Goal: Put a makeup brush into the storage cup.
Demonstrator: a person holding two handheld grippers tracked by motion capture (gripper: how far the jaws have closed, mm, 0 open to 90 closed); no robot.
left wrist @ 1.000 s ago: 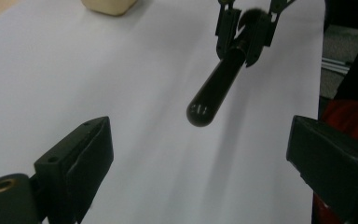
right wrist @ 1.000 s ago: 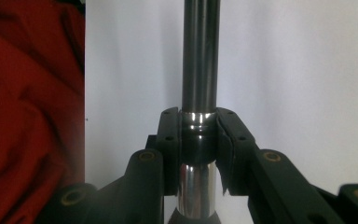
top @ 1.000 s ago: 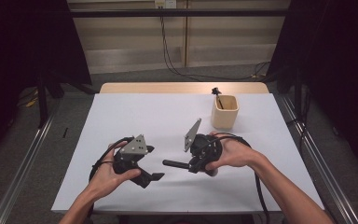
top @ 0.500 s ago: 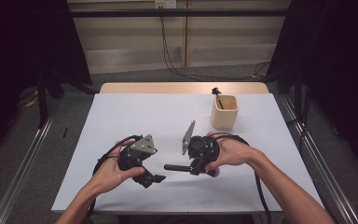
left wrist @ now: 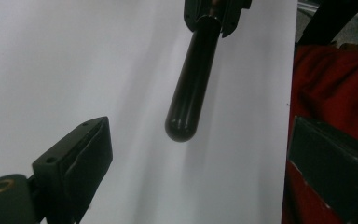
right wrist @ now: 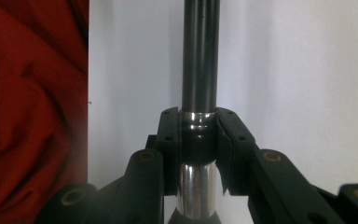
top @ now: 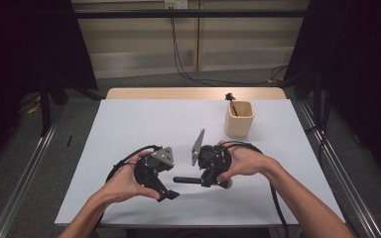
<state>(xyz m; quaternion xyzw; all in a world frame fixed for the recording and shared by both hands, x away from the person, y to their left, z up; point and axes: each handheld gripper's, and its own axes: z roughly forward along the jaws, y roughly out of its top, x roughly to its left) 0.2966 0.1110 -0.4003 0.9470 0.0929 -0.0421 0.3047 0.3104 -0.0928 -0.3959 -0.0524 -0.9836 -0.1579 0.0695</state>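
Near the tabletop's front edge, the right gripper (right wrist: 199, 140) is clamped on a dark rod (top: 186, 180) with a metal collar, held level toward the left gripper (left wrist: 200, 163), whose jaws stand apart just short of the rod's rounded end. No readable writing anywhere.

My fingers (right wrist: 228, 154) are black, and so is the handle (top: 186, 180) I grip (with a shiny silver collar). The table (top: 144, 124) is plain white; the cup (top: 239, 120) is pale beige.
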